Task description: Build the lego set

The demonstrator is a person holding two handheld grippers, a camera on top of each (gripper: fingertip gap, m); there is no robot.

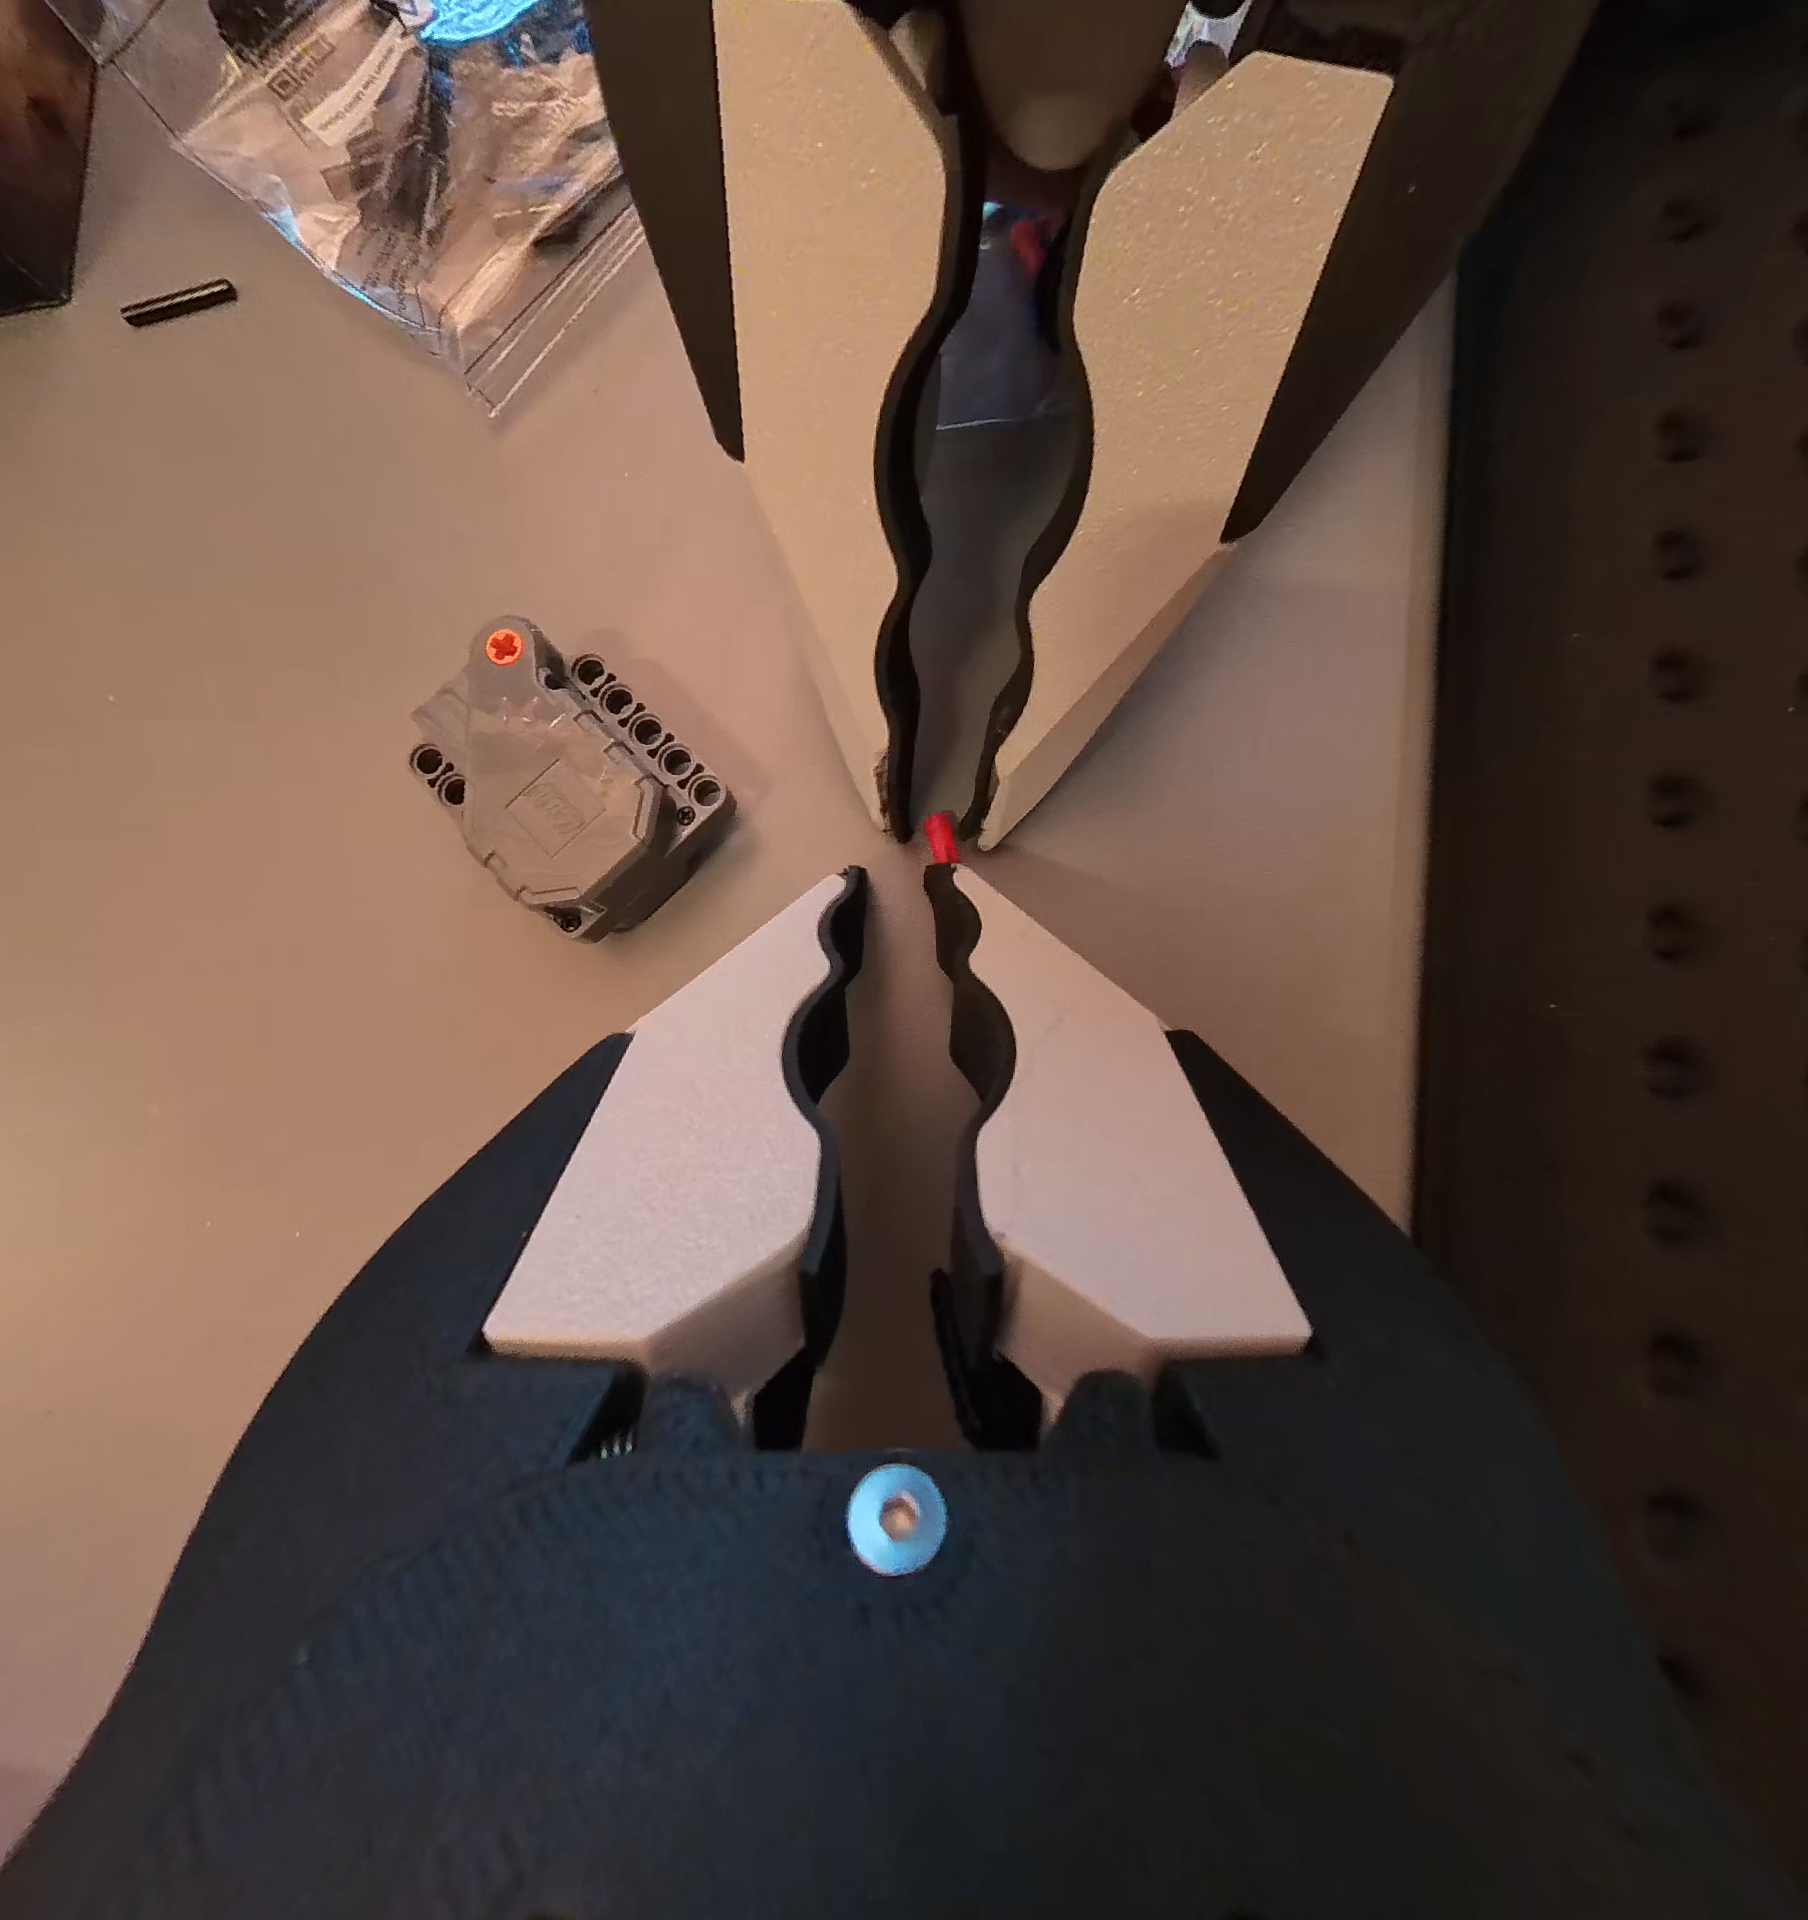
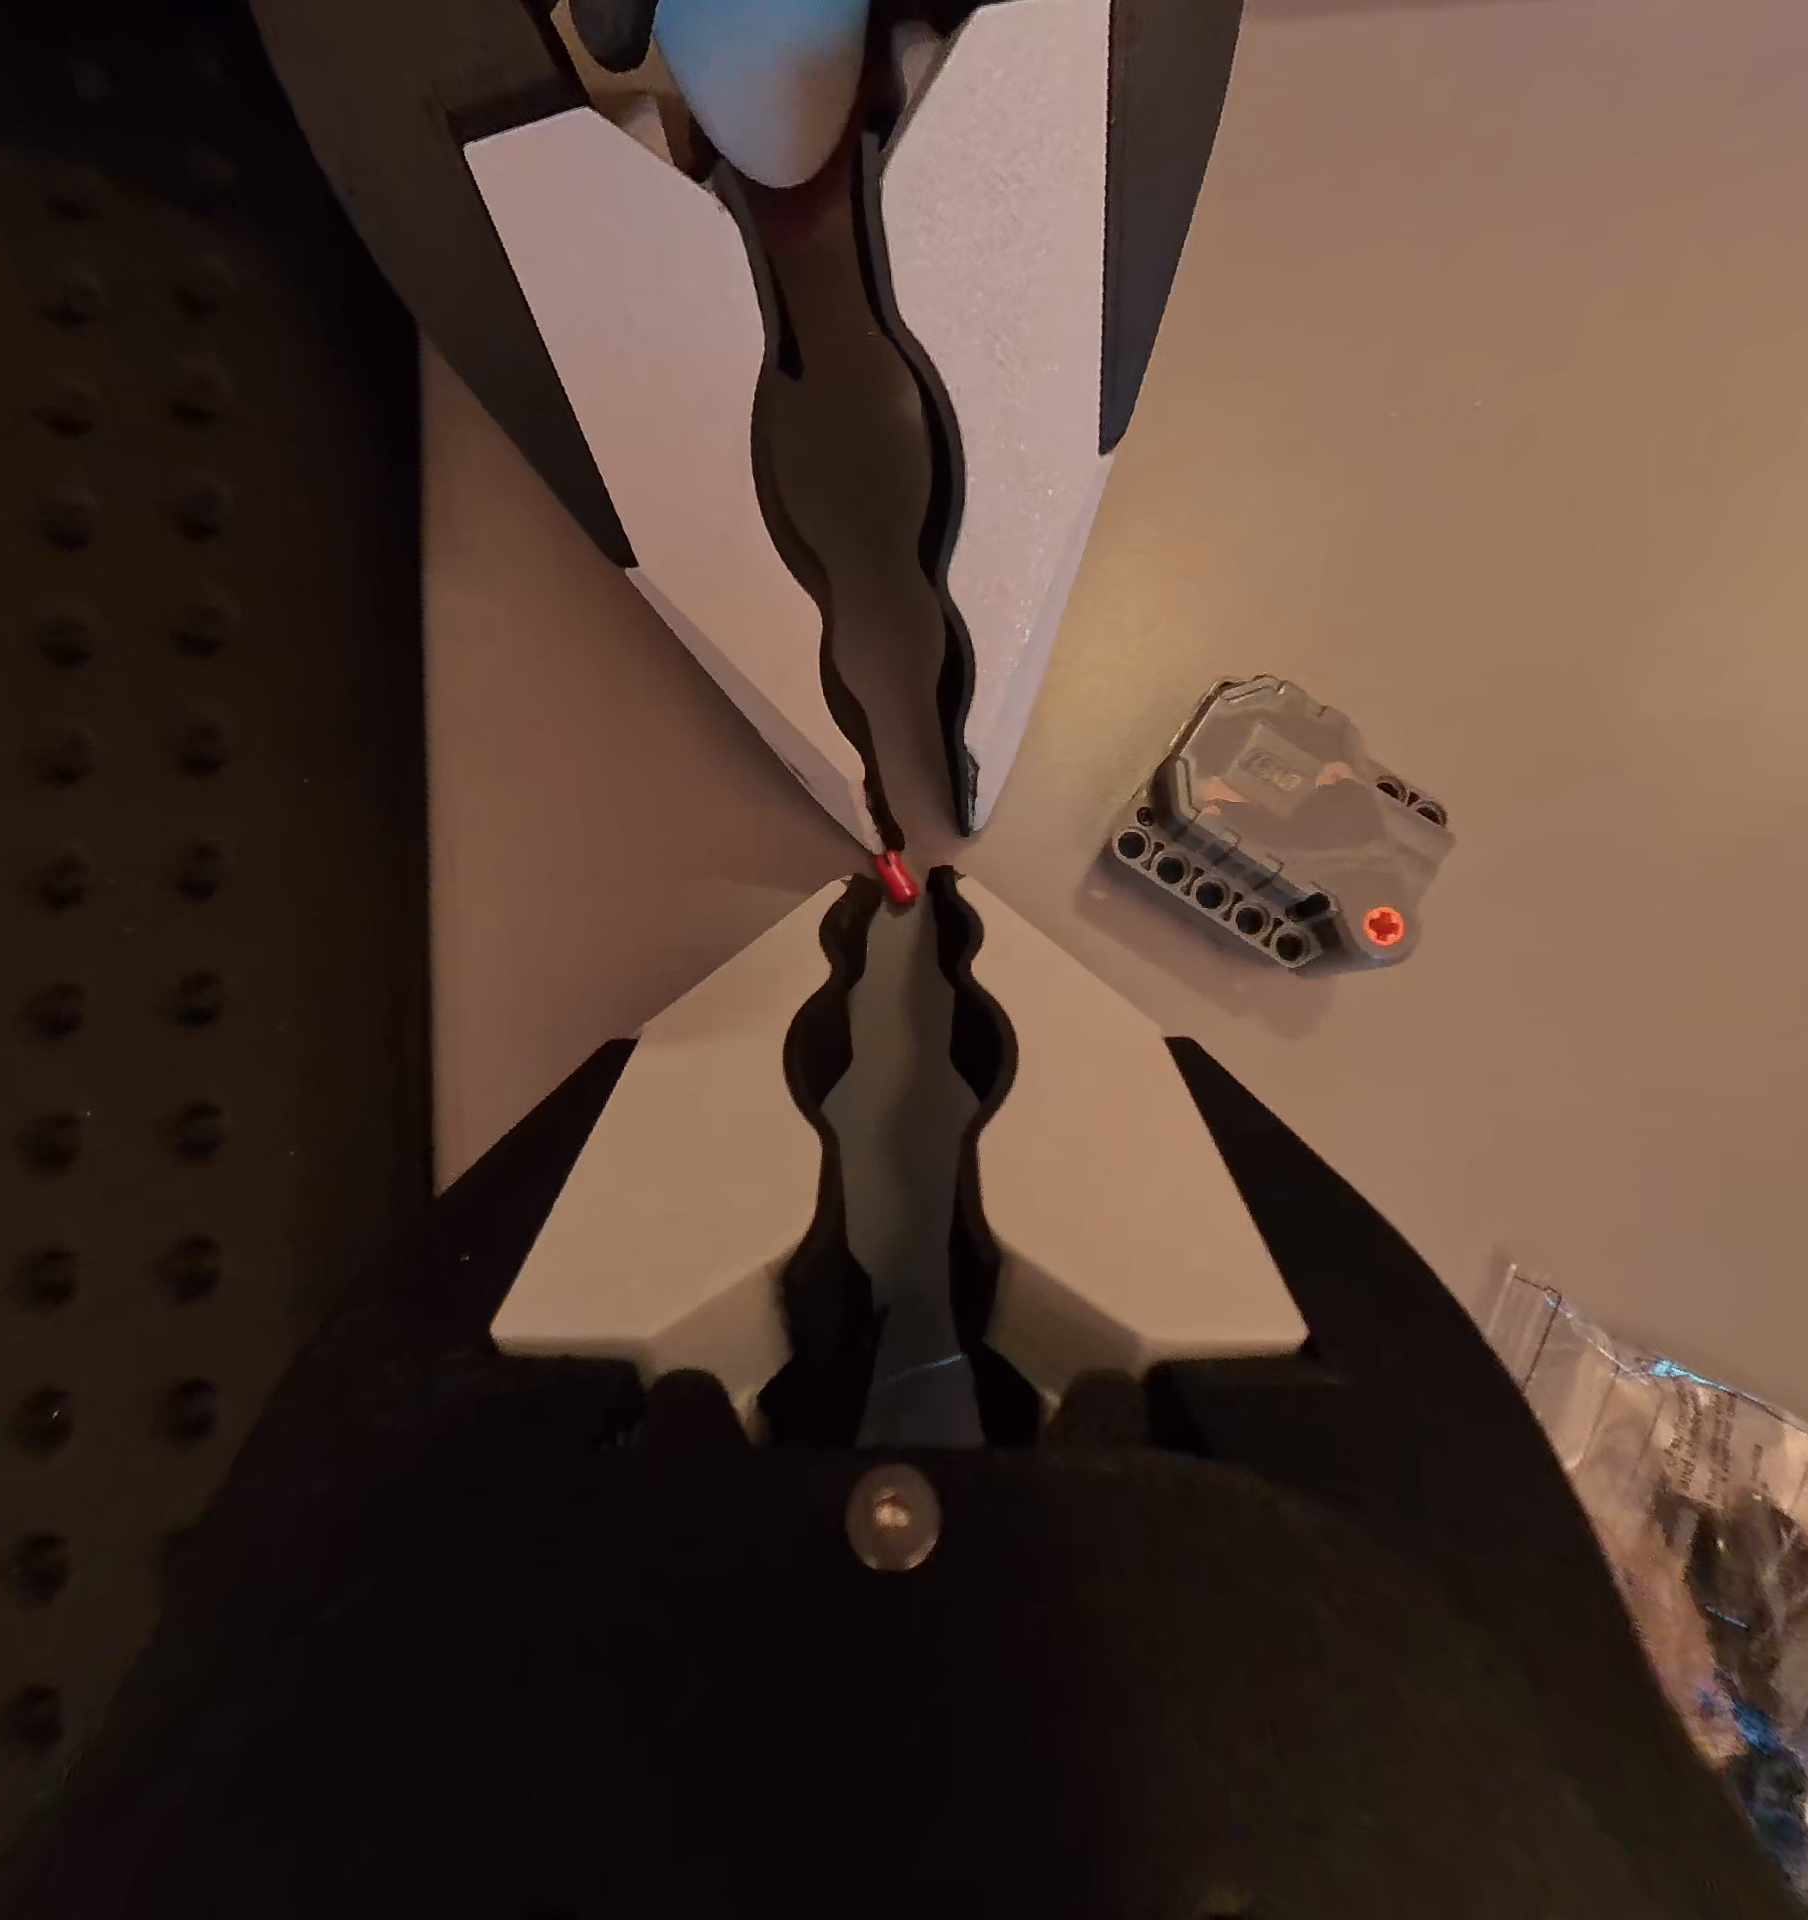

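A tiny red Lego piece (image 1: 941,837) lies at the point where my two grippers meet tip to tip over the beige table (image 1: 204,1091). My left gripper (image 1: 898,876) is slightly open and empty, and its right fingertip touches the piece. My right gripper (image 2: 900,883) comes in from the opposite side. It is slightly open, with the red piece (image 2: 895,879) in the gap between its tips, and the pads do not pinch it. A grey Lego motor block (image 1: 567,790) with a dark holed beam and an orange cross hole lies on the table beside the grippers; it also shows in the right wrist view (image 2: 1284,842).
A clear bag of parts (image 1: 412,177) lies beyond the motor block; it also shows in the right wrist view (image 2: 1700,1538). A short black axle (image 1: 178,303) lies near a dark box (image 1: 6,156). A dark studded mat (image 1: 1669,935) borders the table close to the grippers. The tips of both grippers are at nearly the same place. From the left gripper's tips to the grey Lego motor block (image 1: 567,790) is close to 5 cm. Seen from the right wrist view (image 2: 1269,789) as well.
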